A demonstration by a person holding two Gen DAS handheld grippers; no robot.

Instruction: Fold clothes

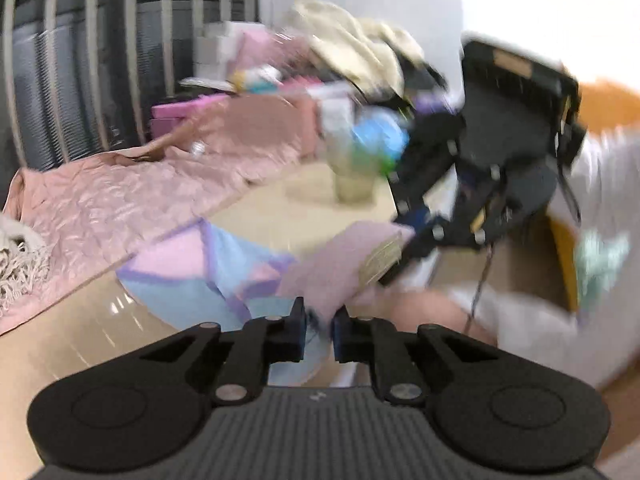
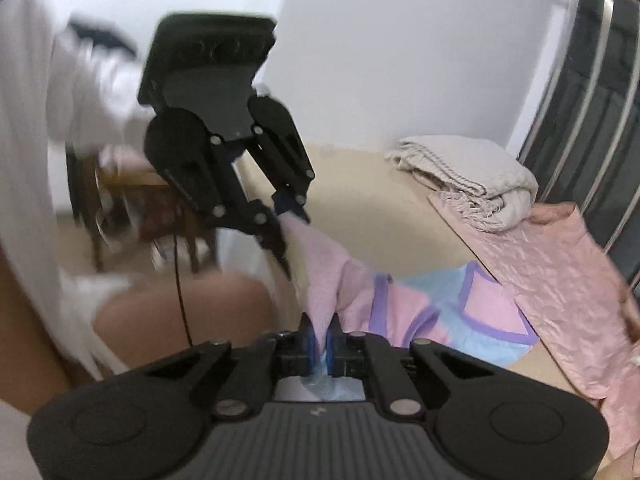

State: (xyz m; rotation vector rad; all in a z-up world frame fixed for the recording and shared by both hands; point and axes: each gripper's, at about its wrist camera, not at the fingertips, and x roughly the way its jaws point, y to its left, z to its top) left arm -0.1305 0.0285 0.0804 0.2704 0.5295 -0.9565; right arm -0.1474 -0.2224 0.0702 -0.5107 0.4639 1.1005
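While each hand-held gripper, left and right, pinches the soft, light garment, its limp edge looks the best hold.

A plain white wall stands at the far side of a pale beige table, lit evenly and brightly. In the left wrist view a dark panel with pale vertical bars fills the far left, and blurred clutter of boxes and cloth is heaped along the table's far edge. In the right wrist view a dark wooden chair stands on the left, beyond the table.
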